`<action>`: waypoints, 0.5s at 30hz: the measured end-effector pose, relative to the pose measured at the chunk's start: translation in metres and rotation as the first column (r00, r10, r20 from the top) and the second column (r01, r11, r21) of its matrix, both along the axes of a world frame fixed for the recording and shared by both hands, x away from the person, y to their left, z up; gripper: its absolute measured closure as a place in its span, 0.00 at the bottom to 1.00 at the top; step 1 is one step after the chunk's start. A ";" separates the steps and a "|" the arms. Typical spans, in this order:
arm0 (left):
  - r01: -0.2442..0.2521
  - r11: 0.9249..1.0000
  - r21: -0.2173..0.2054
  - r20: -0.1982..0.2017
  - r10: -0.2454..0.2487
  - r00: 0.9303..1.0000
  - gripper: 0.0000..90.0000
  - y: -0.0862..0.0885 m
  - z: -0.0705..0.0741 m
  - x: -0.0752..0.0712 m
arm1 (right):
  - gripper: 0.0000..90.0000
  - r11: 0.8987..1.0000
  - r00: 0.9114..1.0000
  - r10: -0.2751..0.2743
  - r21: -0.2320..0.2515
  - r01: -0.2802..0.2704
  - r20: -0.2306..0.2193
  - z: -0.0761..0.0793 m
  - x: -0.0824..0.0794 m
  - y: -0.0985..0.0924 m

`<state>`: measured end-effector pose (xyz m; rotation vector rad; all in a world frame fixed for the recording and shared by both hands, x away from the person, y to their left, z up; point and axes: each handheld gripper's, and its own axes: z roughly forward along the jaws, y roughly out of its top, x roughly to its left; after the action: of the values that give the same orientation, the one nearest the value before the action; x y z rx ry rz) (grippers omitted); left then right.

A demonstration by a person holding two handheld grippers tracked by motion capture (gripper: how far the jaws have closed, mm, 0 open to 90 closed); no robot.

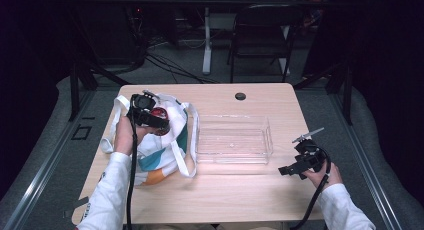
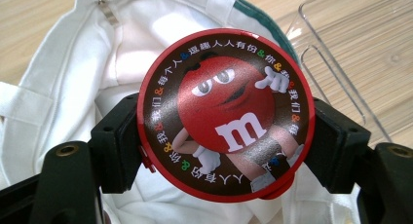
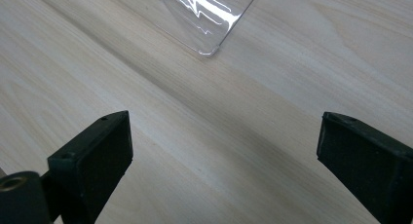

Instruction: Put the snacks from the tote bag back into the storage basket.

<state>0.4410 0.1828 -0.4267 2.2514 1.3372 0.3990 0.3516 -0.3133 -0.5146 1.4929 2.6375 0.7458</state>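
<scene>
Gripping only the rim of the round red tin (image 2: 225,115), the left gripper (image 2: 225,136) is closed on it above the open white bag (image 2: 58,87); a slip back inside is risked if that edge hold twists. The right gripper (image 3: 224,151) is held wide open, empty, low over the surface (image 3: 272,87). Beyond, the clear tray (image 1: 234,139) is waiting.

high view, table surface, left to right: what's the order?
White cloth tote bag with teal and orange patches, where the left gripper holds a round red candy tin → clear plastic rectangular tray → right gripper, jaws open over bare light wood table.
</scene>
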 end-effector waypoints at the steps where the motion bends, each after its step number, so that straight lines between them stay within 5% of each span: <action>1: 0.002 1.000 0.002 0.003 -0.002 1.000 0.29 -0.001 0.002 0.000 | 0.06 1.000 1.000 0.002 0.000 -0.002 0.000 0.000 0.000 0.000; 15: 0.030 0.999 -0.017 0.045 -0.029 0.999 0.29 -0.020 0.032 0.000 | 0.06 1.000 1.000 -0.001 -0.001 0.001 -0.001 0.000 0.000 0.000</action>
<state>0.4412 0.1632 -0.3950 2.2324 1.2784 0.4227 0.3519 -0.3138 -0.5146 1.4946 2.6378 0.7433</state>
